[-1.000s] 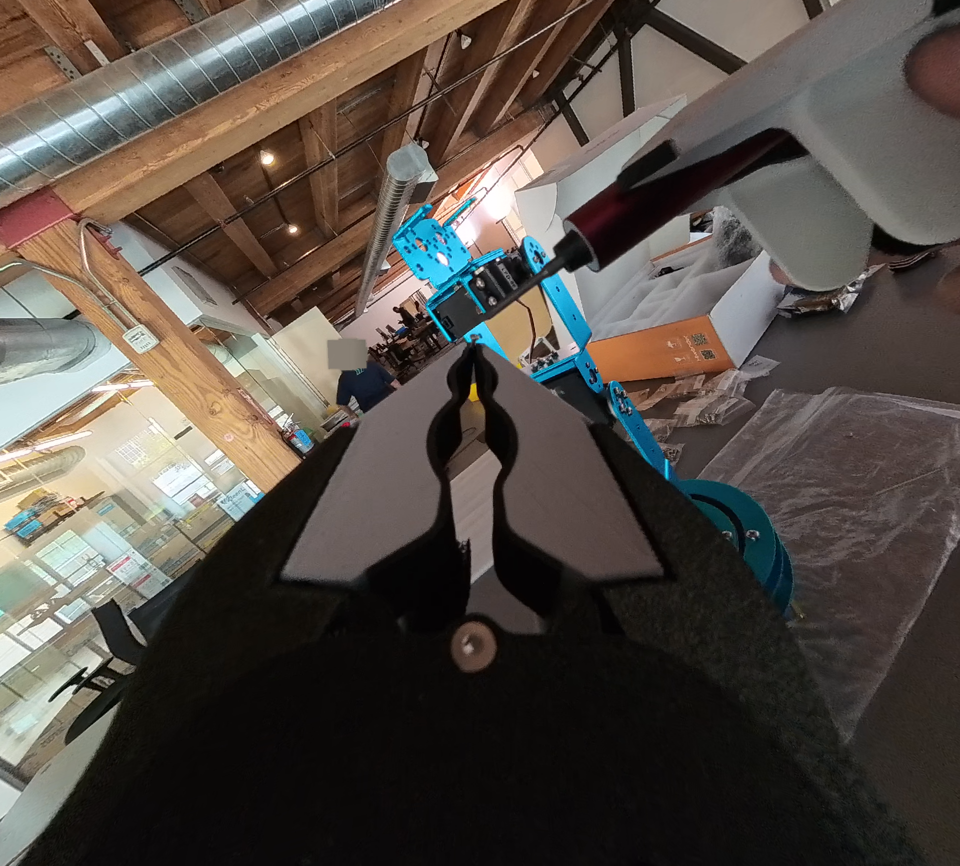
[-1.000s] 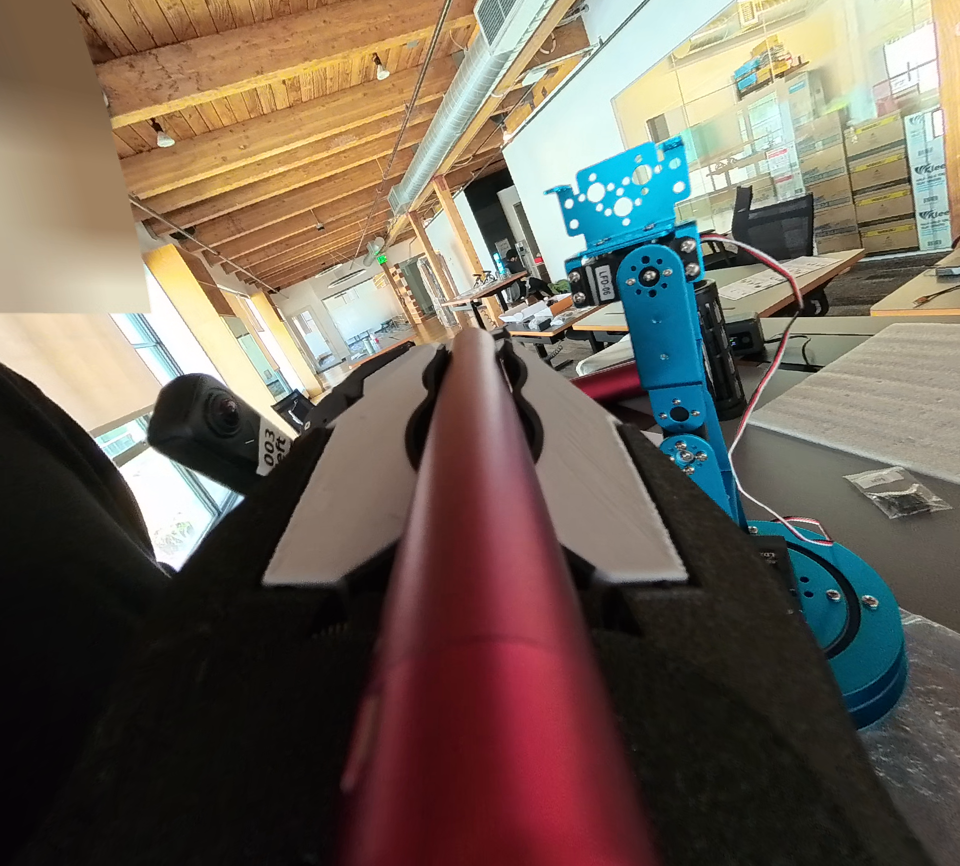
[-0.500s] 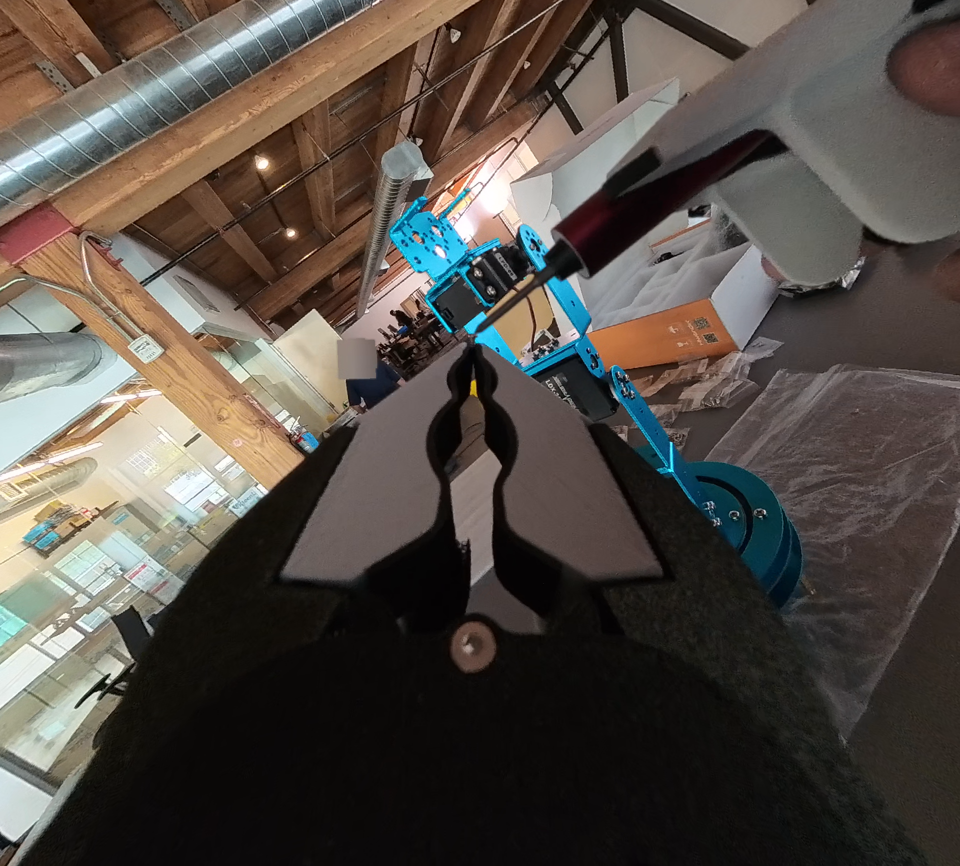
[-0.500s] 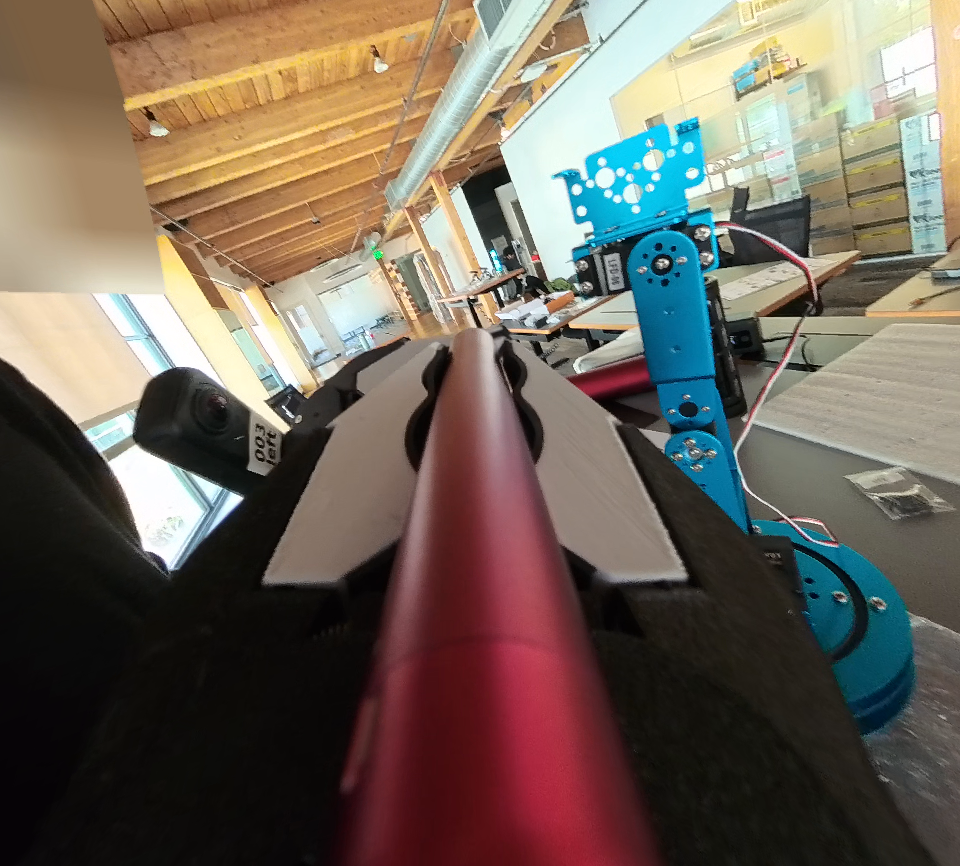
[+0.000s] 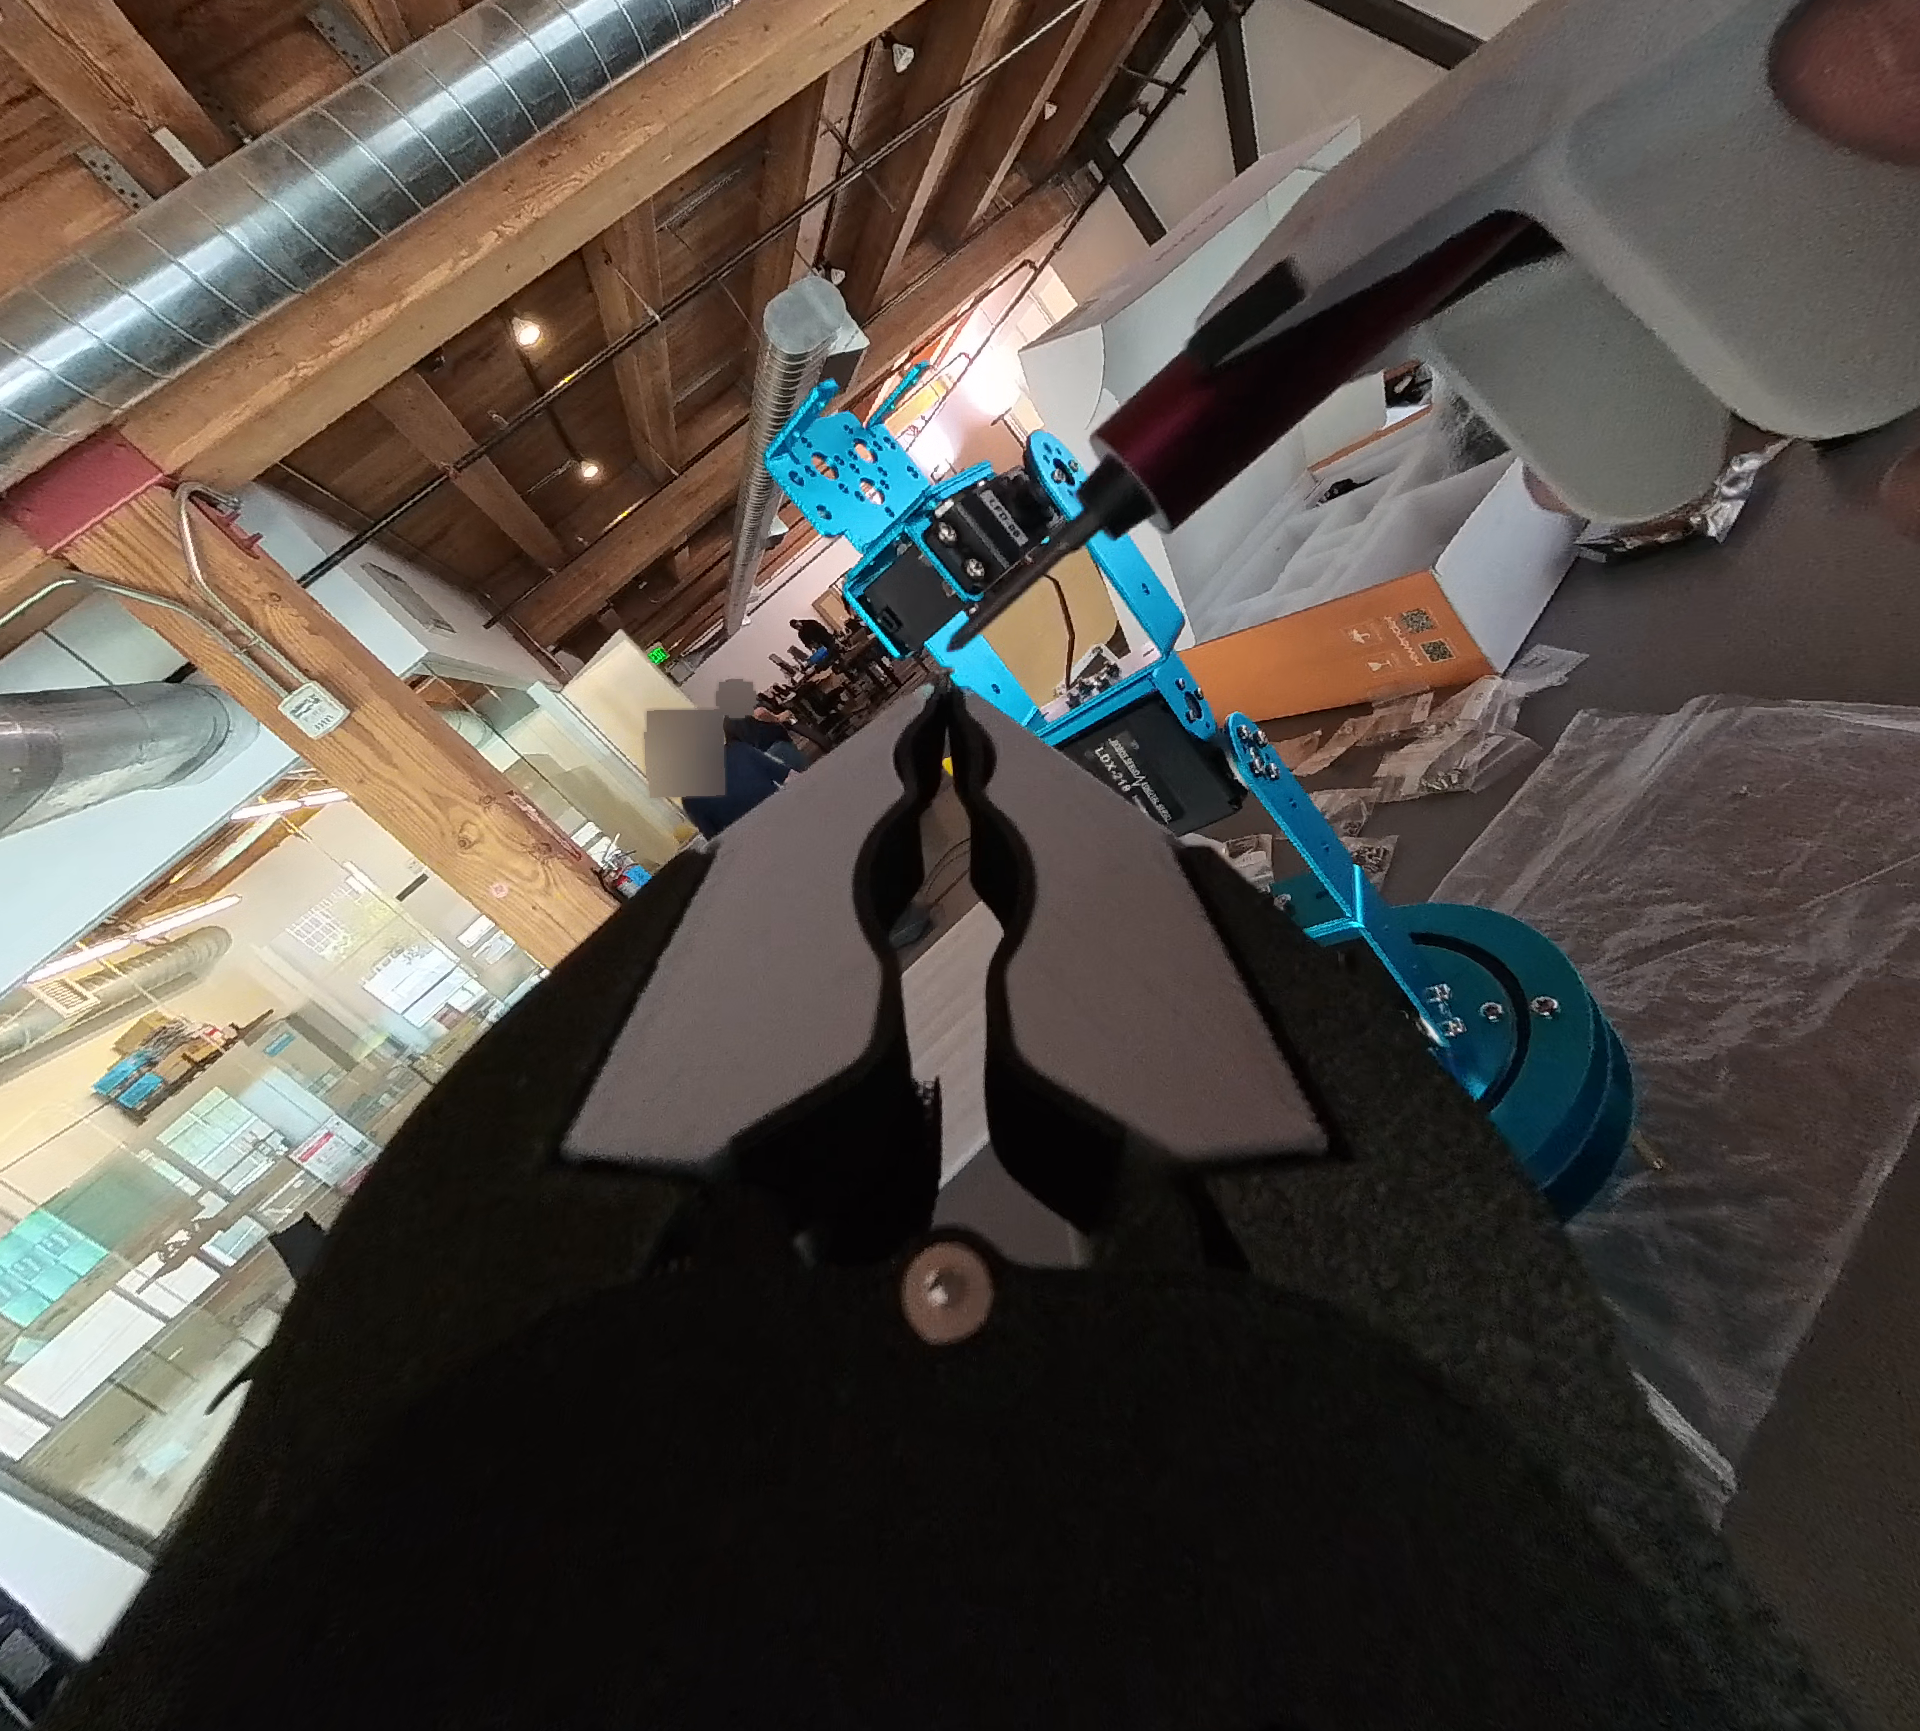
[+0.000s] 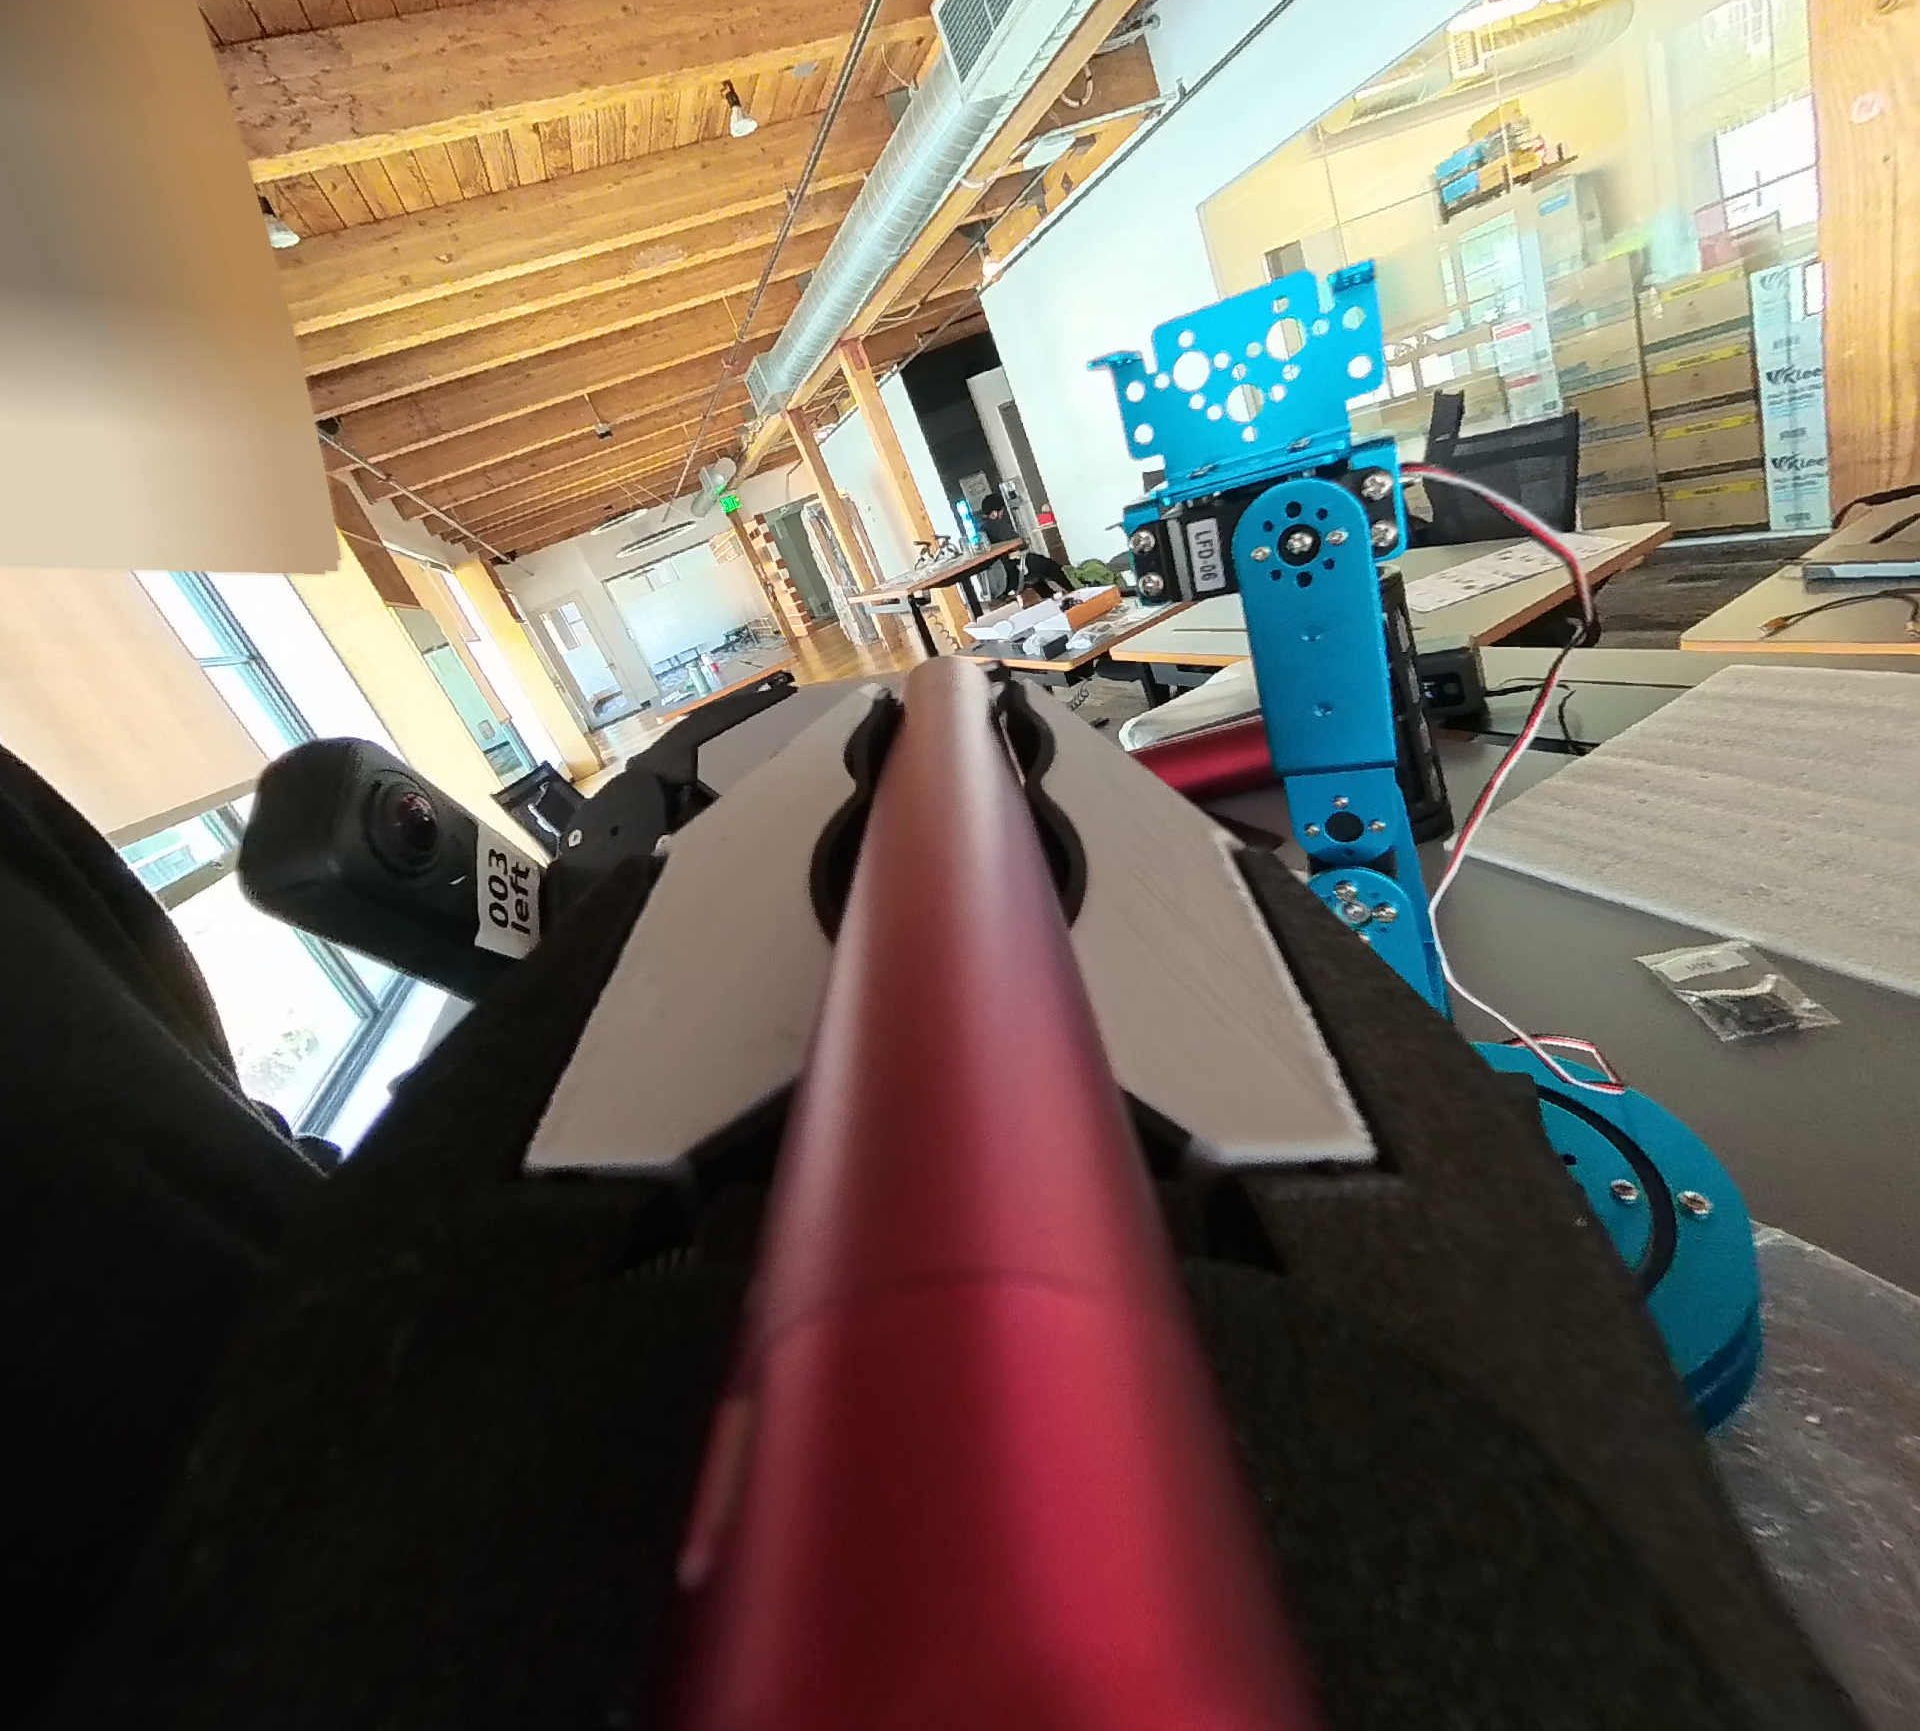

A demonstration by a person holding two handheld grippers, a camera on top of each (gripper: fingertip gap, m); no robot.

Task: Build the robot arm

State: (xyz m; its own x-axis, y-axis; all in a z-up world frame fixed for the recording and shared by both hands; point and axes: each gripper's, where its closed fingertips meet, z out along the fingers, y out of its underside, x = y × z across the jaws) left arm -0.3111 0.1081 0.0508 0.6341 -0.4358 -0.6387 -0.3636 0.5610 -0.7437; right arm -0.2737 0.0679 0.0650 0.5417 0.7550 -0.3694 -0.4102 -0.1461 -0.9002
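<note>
A blue metal robot arm [image 5: 1101, 601] with black servos stands on a round blue base [image 5: 1507, 1037] on a dark table. My left gripper [image 5: 940, 694] is shut with its tips together, just below and in front of the arm's upper servo; I see nothing held in it. My right gripper [image 6: 945, 694] is shut on a red screwdriver [image 6: 966, 1058]. In the left wrist view the screwdriver [image 5: 1299, 372] comes in from the upper right, its dark bit ending beside the upper servo, close above my left fingertips. The arm [image 6: 1320, 642] stands to the right of the screwdriver in the right wrist view.
An orange and white box with foam inserts [image 5: 1382, 601] sits behind the arm, with small parts bags [image 5: 1382, 746] around it. A clear plastic sheet [image 5: 1714, 902] covers the table on the right. A white foam sheet [image 6: 1714, 798] and a parts bag [image 6: 1735, 995] lie beyond the base. The gap from one gripper's tips to the other's is roughly 6 centimeters. The round blue base [image 5: 1507, 1037] is about 20 centimeters from both grippers' fingertips.
Both views have swayed slightly. The screwdriver bit has dropped a little from over the upper servo to just below it, nearer my left fingertips. Both grippers stay shut.
</note>
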